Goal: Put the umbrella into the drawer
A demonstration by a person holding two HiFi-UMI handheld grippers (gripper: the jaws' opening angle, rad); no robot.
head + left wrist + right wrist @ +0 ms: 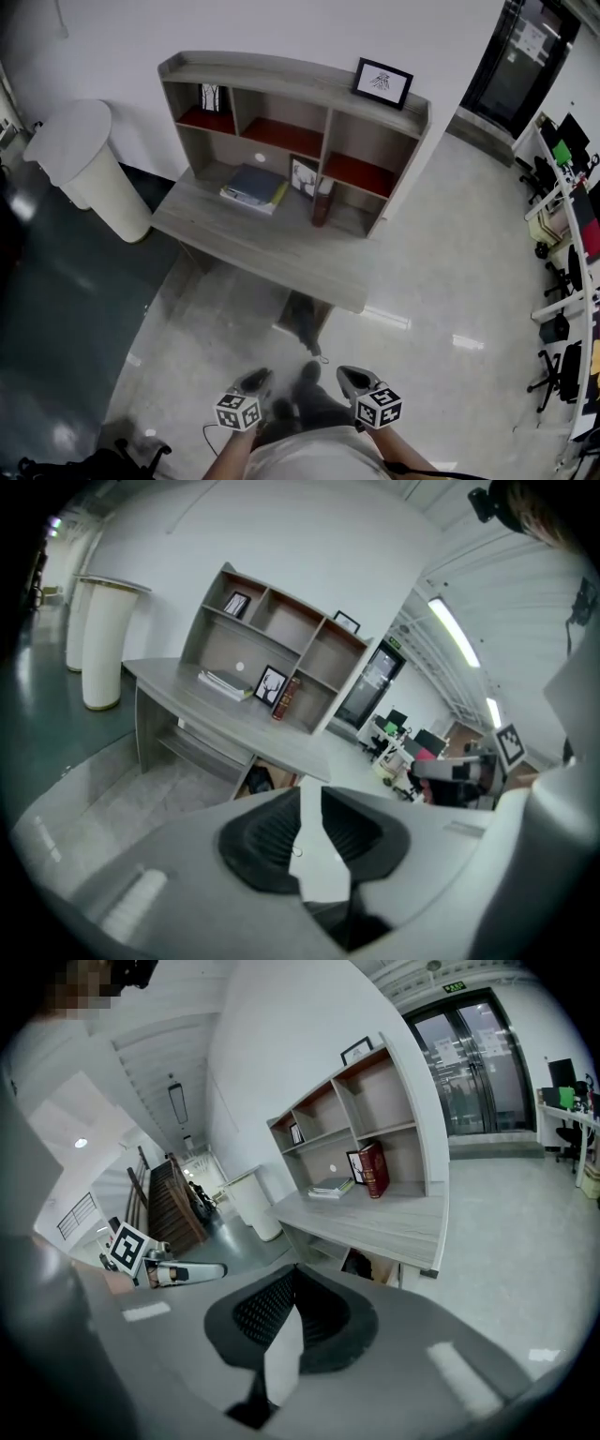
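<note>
A dark bundle (pixel 305 322), likely the umbrella, lies in a low brown-lined open compartment under the grey desk (pixel 234 239). It also shows as a dark bundle (pixel 257 780) in the left gripper view and a dark bundle (pixel 359 1263) in the right gripper view. Both grippers hover near the person's body, well short of the desk. The left gripper (pixel 255 380) has a narrow gap between its jaws and nothing in it (pixel 311 794). The right gripper (pixel 354 377) has its tips meeting and holds nothing (pixel 293 1271).
A shelf unit (pixel 281 80) stands on the desk with a stack of books (pixel 253 186), a red book (pixel 322 202) and a framed picture (pixel 382 82). A white round stand (pixel 89 169) is left of the desk. Office chairs (pixel 560 281) line the right side.
</note>
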